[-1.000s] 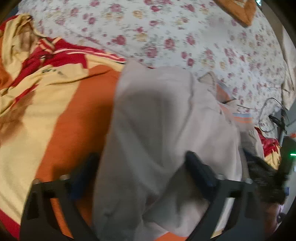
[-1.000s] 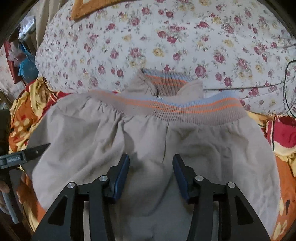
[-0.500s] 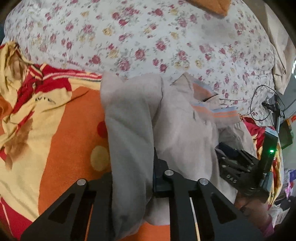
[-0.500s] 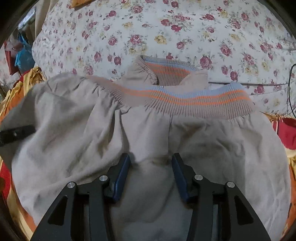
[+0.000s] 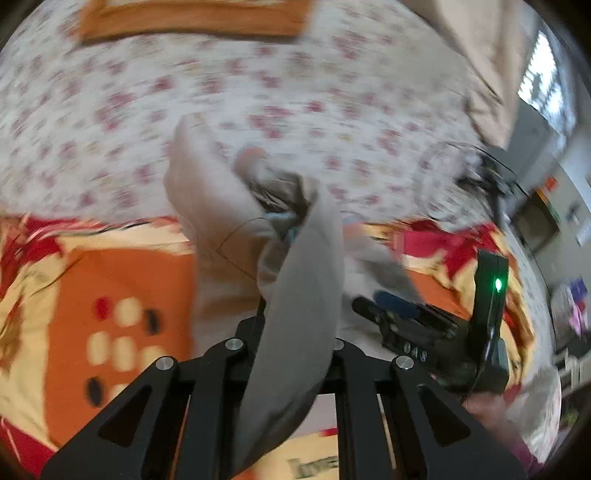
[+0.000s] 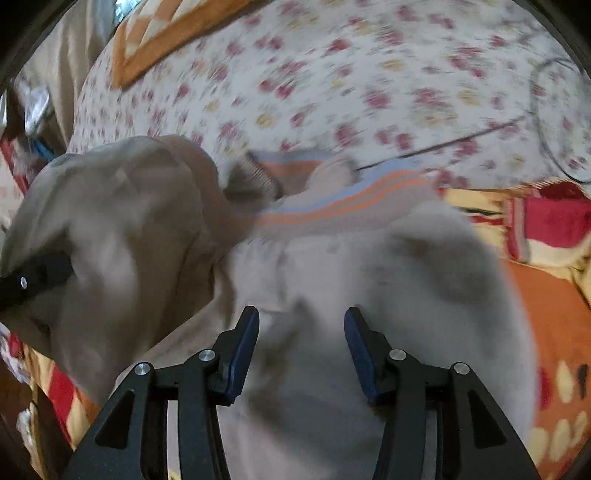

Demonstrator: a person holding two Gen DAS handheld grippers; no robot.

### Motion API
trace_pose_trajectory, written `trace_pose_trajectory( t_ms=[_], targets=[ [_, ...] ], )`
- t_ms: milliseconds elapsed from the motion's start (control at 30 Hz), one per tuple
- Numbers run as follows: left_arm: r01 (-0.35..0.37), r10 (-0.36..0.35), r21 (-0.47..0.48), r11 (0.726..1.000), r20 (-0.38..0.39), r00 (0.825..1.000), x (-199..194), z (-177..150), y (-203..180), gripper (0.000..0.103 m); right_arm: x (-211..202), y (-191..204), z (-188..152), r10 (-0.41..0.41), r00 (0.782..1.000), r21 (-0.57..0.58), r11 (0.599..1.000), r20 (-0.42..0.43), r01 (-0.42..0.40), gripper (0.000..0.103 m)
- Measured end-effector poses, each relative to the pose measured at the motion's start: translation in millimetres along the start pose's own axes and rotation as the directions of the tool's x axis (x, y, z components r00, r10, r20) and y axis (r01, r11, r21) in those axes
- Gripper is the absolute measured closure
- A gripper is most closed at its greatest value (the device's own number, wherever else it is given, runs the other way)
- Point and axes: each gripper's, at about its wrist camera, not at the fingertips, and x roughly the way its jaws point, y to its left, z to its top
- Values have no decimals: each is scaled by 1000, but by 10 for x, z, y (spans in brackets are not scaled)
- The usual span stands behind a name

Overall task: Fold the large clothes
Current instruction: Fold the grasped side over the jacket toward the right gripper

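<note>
A beige garment [image 6: 332, 266] with a ribbed band striped blue and orange [image 6: 343, 199] lies on a bed. My left gripper [image 5: 295, 325] is shut on a fold of the beige garment [image 5: 299, 295] and holds it lifted; the cloth drapes over the fingers and hides the tips. In the right wrist view the left gripper's dark finger [image 6: 33, 277] shows at the left edge against the raised cloth. My right gripper [image 6: 301, 332] is open, its blue pads [image 6: 245, 343] just above the flat part of the garment. It also shows in the left wrist view [image 5: 402, 314], at the right.
The garment rests on an orange, yellow and red blanket [image 5: 122, 295]. Behind it is a white floral sheet [image 6: 369, 74] with an orange-bordered quilt [image 6: 155, 33] on it. A thin black cable [image 6: 480, 133] lies on the sheet at the right. Both views are motion-blurred.
My left gripper closed on a fold of the garment and lifted it up and over toward the right. My right gripper stayed open over the garment, shifting slightly.
</note>
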Motion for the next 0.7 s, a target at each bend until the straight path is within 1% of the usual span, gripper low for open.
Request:
trace_pose_trajectory(
  t_ms=[33,67,100,133,167,200,233,267,300,333,367,400,433,467,533,600,633,667,700],
  targets=[
    [25,-25,39,999,-3,1000,73,-14,-218,94,-108,-170,7,13,1000,64,998,18,-14,53],
    [33,-32,68,997,-8,999,156,-45,-368,94,-178,-332,14,28,999,134,991,33,-32,49],
    [36,-35,82,996,-19,999,232,-75,-460,94,-238,-562,8,61,997,228,971,46,-70,48],
    [45,-39,94,995,-62,997,419,-147,-597,94,-241,-708,8,86,995,281,955,48,-96,47],
    [53,-43,104,993,-101,994,563,-212,-679,93,-224,-803,3,106,993,317,941,47,-116,47],
    [56,-42,114,992,-125,991,638,-254,-732,92,-211,-922,-27,144,988,362,920,49,-152,47],
    [57,-38,126,990,-147,988,709,-297,-776,88,-194,-975,-45,180,982,391,901,61,-189,47],
    [57,-36,136,989,-148,988,704,-323,-799,86,-215,-1013,-66,197,978,409,888,74,-210,47],
    [65,-45,141,988,-140,989,646,-326,-800,78,-244,-1042,-80,202,975,426,877,90,-221,47],
    [93,-75,139,986,-127,989,519,-301,-764,63,-246,-1027,-76,203,974,428,875,98,-225,46],
    [124,-109,127,984,-118,987,409,-274,-718,53,-283,-1031,-66,213,971,422,874,111,-240,41],
    [164,-154,101,981,-96,983,238,-242,-638,39,-296,-999,-31,231,965,411,873,122,-261,38],
    [178,-172,88,980,-73,982,139,-243,-597,35,-295,-959,-2,253,958,402,870,132,-285,33],
    [177,-174,82,981,-40,984,-21,-219,-519,33,-289,-926,27,273,952,395,866,140,-307,29],
    [121,-120,94,988,-11,993,-190,-194,-421,32,-290,-820,63,290,945,380,866,149,-325,23],
    [25,-27,95,995,14,1000,-254,-185,-290,32,-266,-714,91,292,946,360,875,141,-324,21],
    [-20,18,90,996,25,1000,-246,-198,-210,32,-267,-678,85,294,946,351,879,134,-322,20],
    [-66,65,79,995,17,998,-198,-224,-125,32,-252,-633,93,296,947,343,882,129,-322,20],
    [-92,92,67,993,1,996,-123,-258,-58,32,-242,-597,96,299,946,337,884,126,-324,19]
  ],
)
